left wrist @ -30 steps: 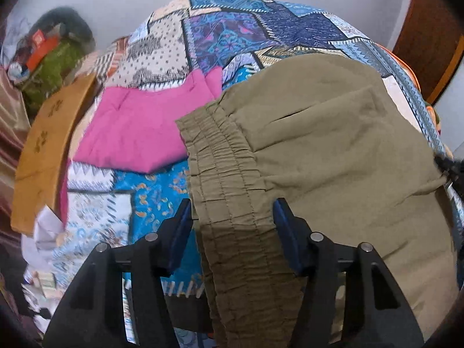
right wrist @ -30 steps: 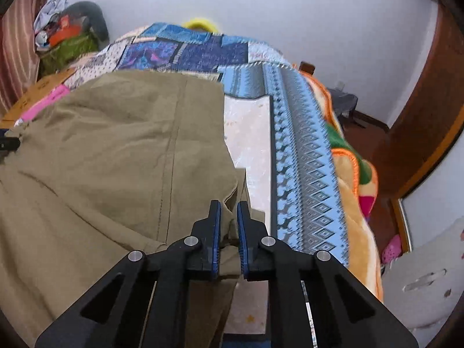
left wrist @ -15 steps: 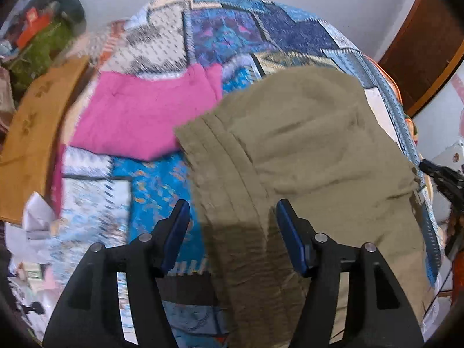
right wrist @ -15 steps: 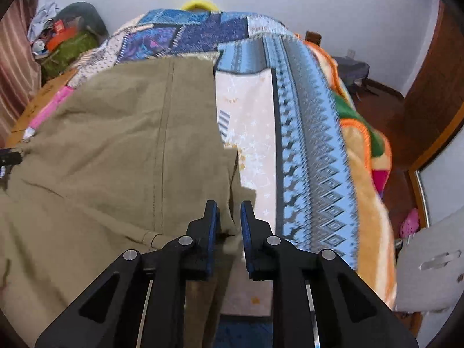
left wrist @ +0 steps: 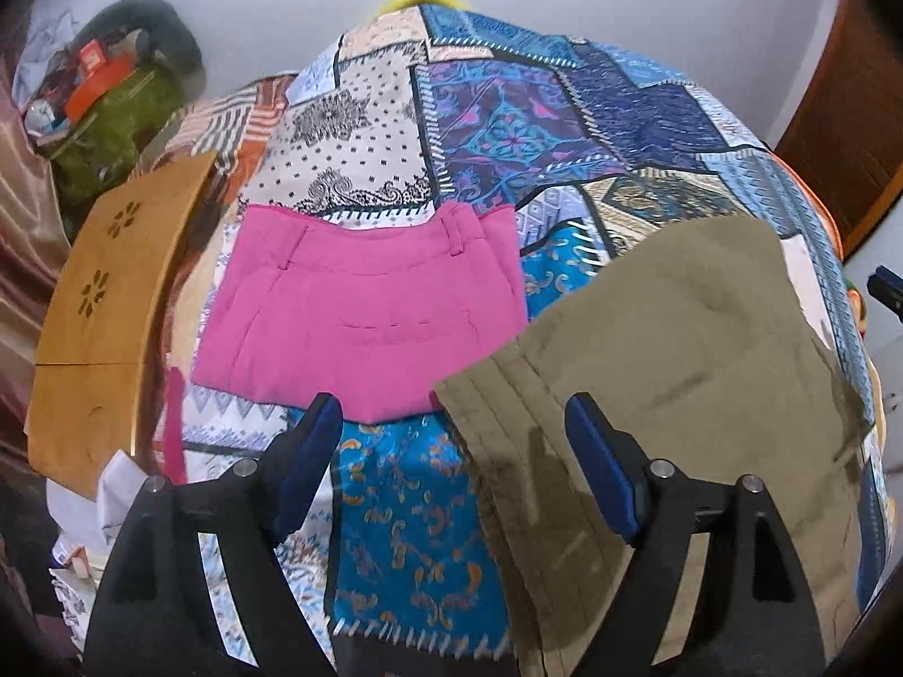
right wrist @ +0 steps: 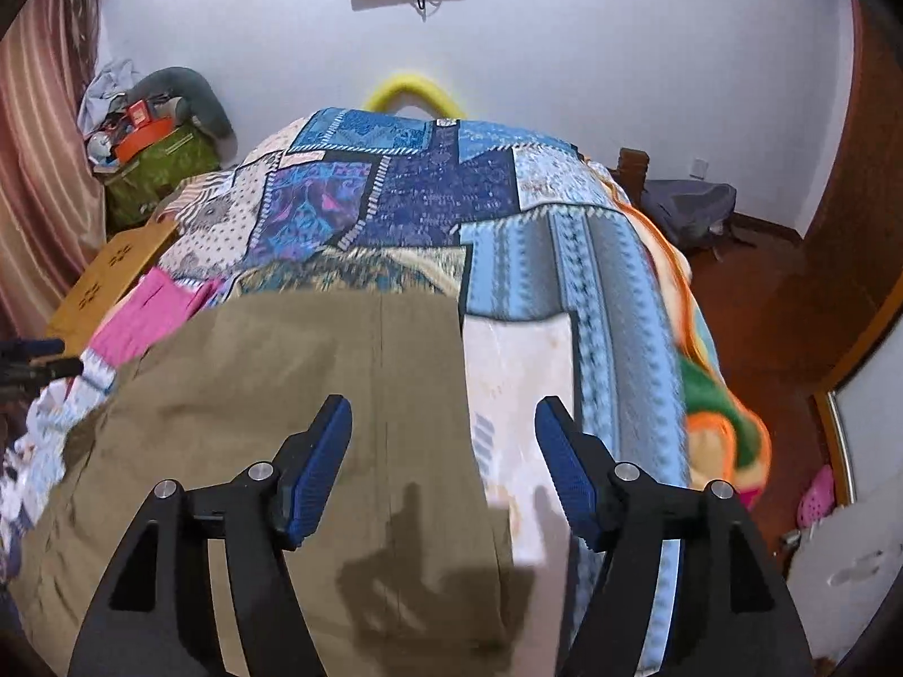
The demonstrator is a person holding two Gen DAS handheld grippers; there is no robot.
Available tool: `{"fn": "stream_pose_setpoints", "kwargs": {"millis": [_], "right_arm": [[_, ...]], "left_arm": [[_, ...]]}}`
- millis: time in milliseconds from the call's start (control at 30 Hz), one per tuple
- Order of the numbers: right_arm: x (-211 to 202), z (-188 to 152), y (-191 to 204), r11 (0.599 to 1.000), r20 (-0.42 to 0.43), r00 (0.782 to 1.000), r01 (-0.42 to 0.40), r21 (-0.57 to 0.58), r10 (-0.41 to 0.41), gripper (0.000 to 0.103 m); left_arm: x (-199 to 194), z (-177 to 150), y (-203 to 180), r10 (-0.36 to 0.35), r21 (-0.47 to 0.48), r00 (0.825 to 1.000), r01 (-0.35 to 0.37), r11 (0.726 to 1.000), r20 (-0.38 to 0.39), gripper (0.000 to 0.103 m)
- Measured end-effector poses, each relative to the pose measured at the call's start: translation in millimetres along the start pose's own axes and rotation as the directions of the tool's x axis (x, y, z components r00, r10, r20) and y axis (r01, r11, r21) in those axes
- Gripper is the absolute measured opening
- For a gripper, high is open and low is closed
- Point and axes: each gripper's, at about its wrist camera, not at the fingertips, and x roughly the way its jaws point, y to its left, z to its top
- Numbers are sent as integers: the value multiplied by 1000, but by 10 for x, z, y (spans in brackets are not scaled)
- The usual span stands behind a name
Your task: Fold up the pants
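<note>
Olive-green pants (left wrist: 677,372) lie folded flat on the patchwork bedspread (left wrist: 508,124), elastic waistband toward the left. My left gripper (left wrist: 451,423) is open and empty, raised above the waistband corner. The pants also show in the right wrist view (right wrist: 316,395), their right edge straight. My right gripper (right wrist: 443,423) is open and empty, raised above that right edge.
Folded pink pants (left wrist: 361,310) lie left of the olive ones. A wooden board (left wrist: 107,293) borders the bed's left side, a cluttered green bag (left wrist: 113,118) beyond it. An orange-green blanket (right wrist: 717,395) hangs off the right side; a wooden door (right wrist: 863,225) stands further right.
My right gripper has opened, let go of the olive pants' edge and lifted away. My left gripper has pulled back and up off the waistband. The pants now lie flat.
</note>
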Motion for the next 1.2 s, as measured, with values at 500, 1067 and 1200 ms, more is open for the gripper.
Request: {"fn": "stream_pose_setpoints", "kwargs": {"millis": [500, 1067, 1200], "right_arm": [[1408, 340, -108, 997, -139, 988, -54, 60, 62, 56], [1147, 479, 140, 998, -48, 998, 44, -41, -46, 11], [781, 701, 142, 998, 28, 998, 50, -26, -49, 11]], "left_arm": [[763, 59, -7, -110, -43, 990, 107, 993, -87, 82], [247, 296, -172, 77, 66, 994, -82, 994, 76, 46], [-158, 473, -221, 110, 66, 980, -123, 990, 166, 45]]}}
